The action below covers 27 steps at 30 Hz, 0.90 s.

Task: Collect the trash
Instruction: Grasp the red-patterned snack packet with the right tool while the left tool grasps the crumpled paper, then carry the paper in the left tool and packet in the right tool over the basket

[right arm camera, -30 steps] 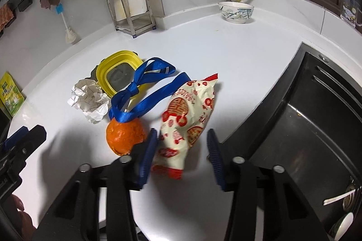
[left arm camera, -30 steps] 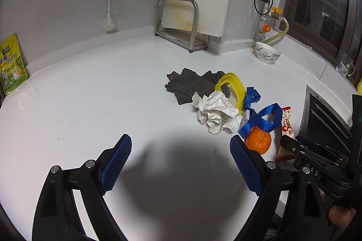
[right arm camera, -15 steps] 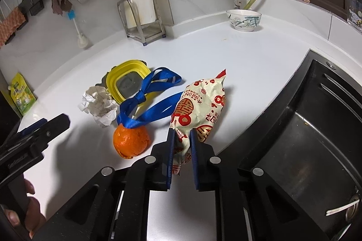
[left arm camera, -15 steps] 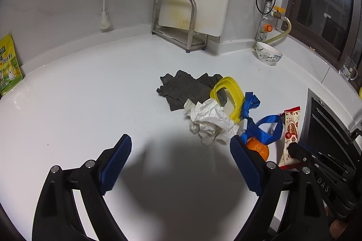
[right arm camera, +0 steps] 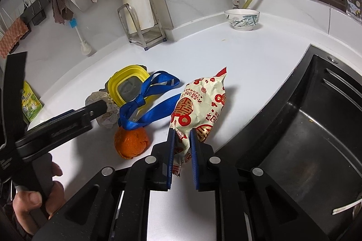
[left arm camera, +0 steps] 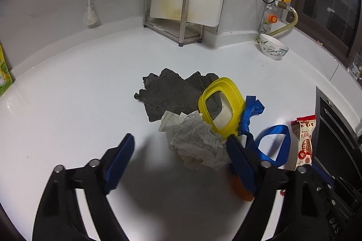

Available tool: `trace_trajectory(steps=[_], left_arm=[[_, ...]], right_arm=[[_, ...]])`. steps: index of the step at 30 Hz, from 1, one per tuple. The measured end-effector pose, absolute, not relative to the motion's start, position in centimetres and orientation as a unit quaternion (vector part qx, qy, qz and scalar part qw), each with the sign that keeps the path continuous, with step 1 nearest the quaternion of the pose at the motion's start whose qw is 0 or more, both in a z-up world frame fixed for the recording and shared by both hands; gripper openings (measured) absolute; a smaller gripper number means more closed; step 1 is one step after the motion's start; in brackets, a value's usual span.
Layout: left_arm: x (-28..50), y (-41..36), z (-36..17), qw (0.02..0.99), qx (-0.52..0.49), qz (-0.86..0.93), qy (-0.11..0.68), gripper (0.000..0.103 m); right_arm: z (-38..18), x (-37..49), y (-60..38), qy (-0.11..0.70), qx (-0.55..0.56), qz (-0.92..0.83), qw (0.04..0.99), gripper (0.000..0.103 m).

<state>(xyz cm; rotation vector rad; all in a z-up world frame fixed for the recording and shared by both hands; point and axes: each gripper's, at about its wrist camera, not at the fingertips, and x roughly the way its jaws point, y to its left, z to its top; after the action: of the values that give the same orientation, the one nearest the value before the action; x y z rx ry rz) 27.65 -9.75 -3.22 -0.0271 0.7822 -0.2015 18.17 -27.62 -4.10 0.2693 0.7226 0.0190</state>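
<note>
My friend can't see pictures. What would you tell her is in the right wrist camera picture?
The right claw is shut on the end of a red-and-white snack packet on a white counter. Left of it sit an orange, a blue ribbon, a yellow lid and crumpled paper, which the left claw reaches toward. A dark sink is on the right.

Loads of open counter [left arm camera: 67, 105] left of and ahead of the left claw [left arm camera: 181, 164]. Its right side is jammed though: paper wad [left arm camera: 194, 141] right at the right finger, lid [left arm camera: 222, 105], ribbon [left arm camera: 275, 139] and cloth [left arm camera: 172, 91] just beyond. Right of the right claw [right arm camera: 182, 150] the sink [right arm camera: 305, 128] drops away; orange [right arm camera: 131, 141] sits just left.
</note>
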Motion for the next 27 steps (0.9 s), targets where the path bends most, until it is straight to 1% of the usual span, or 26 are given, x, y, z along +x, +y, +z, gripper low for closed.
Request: trace_trajectory(steps=[1,2,3,4,6,10,13,18,27], left_arm=[[27.8,-9.8,-3.4,0.918,-0.014,-0.099,0.384,0.068],[28.0,-9.9,-3.5,0.917,-0.014,-0.1,0.387,0.065],[28.1,-9.9,-3.7,0.914,-0.015,-0.102,0.392,0.058],[28.2,-9.9,-3.9,0.912,-0.015,-0.104,0.395,0.049],[28.3,-9.8,-3.9,0.911,-0.02,-0.108,0.397,0.04],[28.0,-9.5,-3.8,0.912,-0.021,-0.111,0.394,0.027],[27.7,-9.2,-3.6,0.912,-0.021,-0.111,0.395,0.022],[26.4,-8.3,-2.9,0.915,-0.017,-0.109,0.388,0.018],[21.5,-6.4,-0.5,0.928,0.001,-0.101,0.358,0.018]], right_arm=[[-4.1,18.2,-27.6,0.353,0.132,0.01,0.926,0.013],[-4.2,18.1,-27.6,0.352,0.133,0.01,0.926,0.013],[-4.2,18.1,-27.7,0.352,0.133,0.011,0.926,0.013],[-4.2,18.1,-27.7,0.352,0.134,0.011,0.926,0.013],[-4.2,18.1,-27.8,0.352,0.136,0.011,0.926,0.013],[-4.1,17.9,-27.7,0.35,0.135,0.01,0.927,0.013],[-3.9,17.6,-27.7,0.349,0.135,0.009,0.927,0.013],[-3.6,16.7,-27.7,0.347,0.136,0.006,0.928,0.013],[-2.2,13.1,-27.2,0.339,0.135,0.002,0.931,0.013]])
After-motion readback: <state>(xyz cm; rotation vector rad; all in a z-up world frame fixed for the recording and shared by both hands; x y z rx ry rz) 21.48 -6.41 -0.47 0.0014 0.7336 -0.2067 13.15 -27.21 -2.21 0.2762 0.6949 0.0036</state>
